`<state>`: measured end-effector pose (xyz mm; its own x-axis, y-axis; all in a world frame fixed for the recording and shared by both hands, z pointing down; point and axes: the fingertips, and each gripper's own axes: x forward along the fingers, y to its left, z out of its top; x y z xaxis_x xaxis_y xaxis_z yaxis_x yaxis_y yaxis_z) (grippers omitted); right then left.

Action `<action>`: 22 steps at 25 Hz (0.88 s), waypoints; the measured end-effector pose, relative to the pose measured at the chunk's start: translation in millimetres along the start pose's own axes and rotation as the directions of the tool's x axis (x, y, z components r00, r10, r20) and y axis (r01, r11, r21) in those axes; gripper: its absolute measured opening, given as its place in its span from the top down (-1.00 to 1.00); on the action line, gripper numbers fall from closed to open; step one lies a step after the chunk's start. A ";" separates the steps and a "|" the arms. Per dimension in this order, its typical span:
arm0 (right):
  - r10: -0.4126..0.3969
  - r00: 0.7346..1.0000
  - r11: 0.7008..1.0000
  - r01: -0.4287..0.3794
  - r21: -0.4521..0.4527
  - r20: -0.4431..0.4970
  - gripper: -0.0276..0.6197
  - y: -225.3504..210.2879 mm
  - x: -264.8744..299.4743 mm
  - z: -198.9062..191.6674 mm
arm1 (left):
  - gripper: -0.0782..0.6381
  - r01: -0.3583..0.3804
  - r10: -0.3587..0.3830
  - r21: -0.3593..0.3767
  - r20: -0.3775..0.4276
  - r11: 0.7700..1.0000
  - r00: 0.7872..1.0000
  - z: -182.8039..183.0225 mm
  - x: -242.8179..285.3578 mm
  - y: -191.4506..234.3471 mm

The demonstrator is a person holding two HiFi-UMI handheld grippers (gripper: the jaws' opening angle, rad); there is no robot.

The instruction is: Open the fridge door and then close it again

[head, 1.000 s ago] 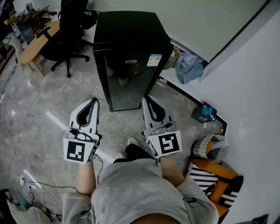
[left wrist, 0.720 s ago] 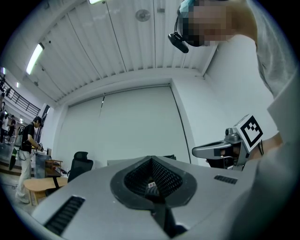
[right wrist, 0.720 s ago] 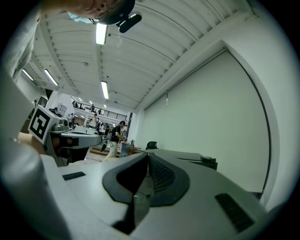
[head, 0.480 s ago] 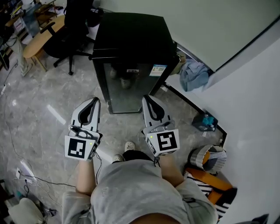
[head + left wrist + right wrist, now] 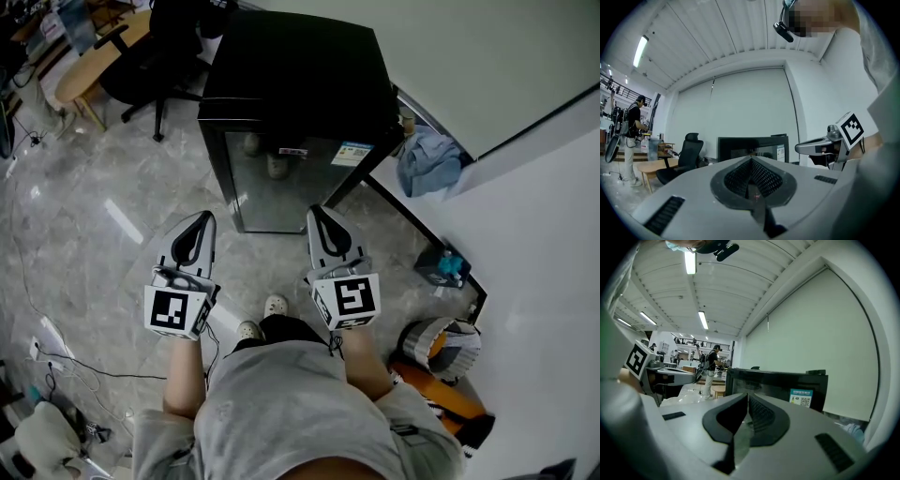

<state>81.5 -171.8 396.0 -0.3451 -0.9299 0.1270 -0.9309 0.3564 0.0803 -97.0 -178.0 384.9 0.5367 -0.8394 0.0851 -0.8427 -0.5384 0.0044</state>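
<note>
left gripper (image 5: 200, 219) and right gripper (image 5: 318, 213) jaws together; chair (image 5: 155, 66), blue cloth (image 5: 427, 159) flank closed fridge (image 5: 291, 75).

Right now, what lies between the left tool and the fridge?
Nothing; the head view shows only bare floor between the left tool and the fridge.

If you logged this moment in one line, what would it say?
fridge: door closed, untouched | left gripper: jaws shut, empty | right gripper: jaws shut, empty

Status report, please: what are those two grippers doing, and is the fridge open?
Left gripper shut, empty. Right gripper shut, empty. Small black glass-door fridge closed, untouched. Only grey floor between.
</note>
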 end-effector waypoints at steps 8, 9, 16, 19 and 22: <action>0.012 0.997 1.000 -0.010 0.020 -0.071 0.83 -2.4 14.2 -35.7 | 0.74 -0.044 0.044 -0.011 -0.026 0.999 0.999 -39.2 7.2 11.9; 0.016 0.997 1.000 -0.014 0.022 -0.079 0.84 -2.3 15.1 -39.0 | 0.74 -0.049 0.049 -0.018 -0.037 0.999 0.998 -43.9 7.7 12.3; 0.042 0.995 0.999 -0.040 0.026 -0.095 0.84 -5.8 25.8 -49.5 | 0.74 -0.069 0.061 -0.085 -0.101 0.994 0.993 -65.6 19.4 19.1; 0.051 0.994 0.999 -0.049 0.022 -0.100 0.84 -8.5 30.9 -52.9 | 0.74 -0.075 0.064 -0.094 -0.120 0.993 0.991 -73.8 25.4 24.7; 0.059 0.993 0.998 -0.057 0.022 -0.105 0.83 -9.9 37.1 -54.5 | 0.72 -0.087 0.072 -0.097 -0.143 0.991 0.987 -78.1 33.7 34.9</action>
<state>84.5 -204.9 453.8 -0.3853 -0.8925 0.2343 -0.9119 0.4072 0.0516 -111.6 -219.3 465.6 0.4628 -0.8569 0.2269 -0.8862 -0.4538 0.0938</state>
